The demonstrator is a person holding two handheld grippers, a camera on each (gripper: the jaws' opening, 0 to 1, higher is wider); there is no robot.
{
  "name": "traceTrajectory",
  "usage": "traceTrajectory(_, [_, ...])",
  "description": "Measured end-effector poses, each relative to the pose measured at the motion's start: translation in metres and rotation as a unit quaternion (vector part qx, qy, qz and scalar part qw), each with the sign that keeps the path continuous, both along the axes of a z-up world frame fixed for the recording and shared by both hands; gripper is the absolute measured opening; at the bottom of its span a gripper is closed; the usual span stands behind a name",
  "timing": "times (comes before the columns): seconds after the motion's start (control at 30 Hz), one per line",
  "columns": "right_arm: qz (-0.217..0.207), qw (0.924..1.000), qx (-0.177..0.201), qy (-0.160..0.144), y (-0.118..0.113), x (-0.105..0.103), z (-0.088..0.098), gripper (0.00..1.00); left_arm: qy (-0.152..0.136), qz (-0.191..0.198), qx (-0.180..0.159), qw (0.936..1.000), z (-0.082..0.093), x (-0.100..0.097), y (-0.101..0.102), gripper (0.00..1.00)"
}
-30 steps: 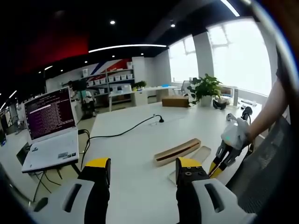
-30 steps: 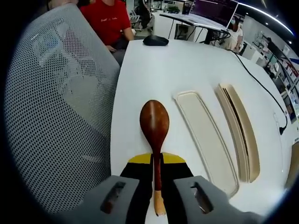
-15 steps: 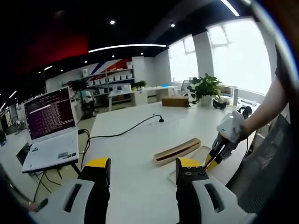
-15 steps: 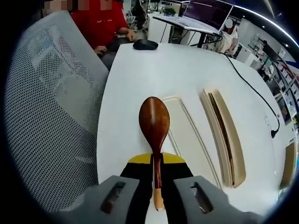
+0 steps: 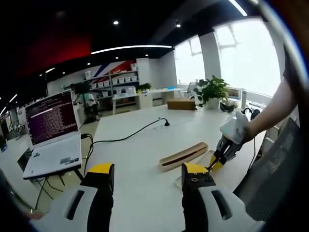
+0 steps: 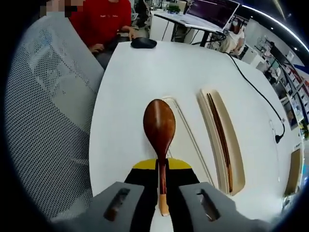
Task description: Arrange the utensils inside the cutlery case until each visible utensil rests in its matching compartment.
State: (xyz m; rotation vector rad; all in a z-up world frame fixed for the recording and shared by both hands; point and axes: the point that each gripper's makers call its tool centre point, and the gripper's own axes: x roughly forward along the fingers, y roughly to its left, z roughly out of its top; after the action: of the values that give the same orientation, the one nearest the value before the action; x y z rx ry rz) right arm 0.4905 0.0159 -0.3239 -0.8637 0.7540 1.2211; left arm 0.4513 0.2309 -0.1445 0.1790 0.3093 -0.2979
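Observation:
My right gripper [image 6: 161, 166] is shut on the handle of a brown wooden spoon [image 6: 159, 126], whose bowl points forward and hovers over the near end of a flat cream tray [image 6: 182, 145]. Right of the tray lies the long wooden cutlery case [image 6: 234, 150] with a dark slender utensil [image 6: 219, 137] in its slot. In the left gripper view, the right gripper [image 5: 226, 149], held by a hand, hangs over the tray [image 5: 205, 160] beside the case [image 5: 183, 155]. My left gripper [image 5: 147, 173] stands open over the white table, nothing between its fingers.
An open laptop [image 5: 52, 133] sits at the table's left edge, with a black cable [image 5: 130, 134] running across the table. A plant [image 5: 212, 92] and a cardboard box [image 5: 181, 104] stand at the far end. A mesh chair [image 6: 48, 111], a mouse [image 6: 144, 43] and a seated person [image 6: 104, 21] are nearby.
My right gripper has carried the spoon over the table edge until its bowl is above the cream tray. The left gripper has stayed still.

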Motion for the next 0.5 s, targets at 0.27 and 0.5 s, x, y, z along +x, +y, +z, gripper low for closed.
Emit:
traceTrajectory(0.27, [-0.002, 0.9997, -0.011, 0.023, -0.002, -0.004, -0.010, 0.00, 0.004, -0.002, 0.003, 1.0000, -0.002, 0.000, 0.000, 0.58])
traceTrajectory(0.5, [0.073, 0.9938, 0.021, 0.081, 0.004, -0.031, -0.013, 0.01, 0.002, 0.001, 0.004, 1.0000, 0.000, -0.001, 0.000, 0.58])
